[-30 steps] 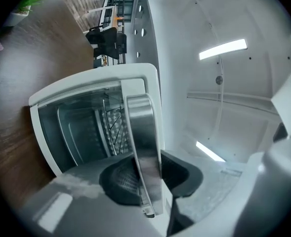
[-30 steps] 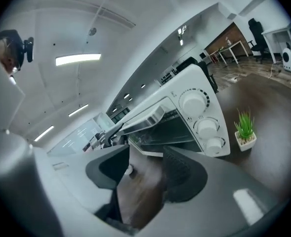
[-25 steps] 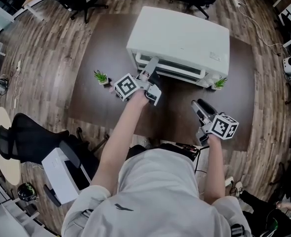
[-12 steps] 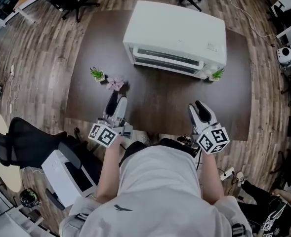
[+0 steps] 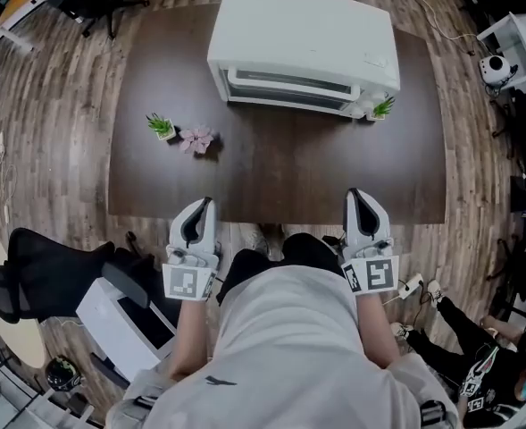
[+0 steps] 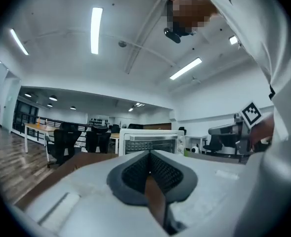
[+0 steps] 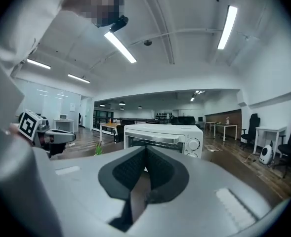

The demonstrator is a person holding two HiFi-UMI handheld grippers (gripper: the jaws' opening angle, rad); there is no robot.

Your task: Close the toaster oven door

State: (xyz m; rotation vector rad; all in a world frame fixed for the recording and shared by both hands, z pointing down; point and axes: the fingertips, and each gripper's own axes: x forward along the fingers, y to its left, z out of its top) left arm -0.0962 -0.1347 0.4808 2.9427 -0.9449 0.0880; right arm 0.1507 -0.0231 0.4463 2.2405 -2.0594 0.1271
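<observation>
The white toaster oven [image 5: 305, 47] stands at the far side of the dark table [image 5: 280, 172], its glass door upright and closed against the front. It also shows straight ahead as the toaster oven [image 6: 150, 142] in the left gripper view and the toaster oven [image 7: 162, 136] in the right gripper view. My left gripper [image 5: 197, 213] rests at the table's near edge on the left, jaws shut with nothing between them. My right gripper [image 5: 361, 206] sits level with it on the right, also shut and empty. Both are far from the oven.
A small green potted plant [image 5: 161, 126] and a pink flower [image 5: 196, 139] stand left of the oven, and another small plant [image 5: 383, 107] is at its right front corner. Office chairs [image 5: 44, 262] and desks ring the table on a wooden floor.
Both grippers have drawn back from the oven to the near edge of the table. The left one left the oven door, which now stands closed. Both jaws have shut.
</observation>
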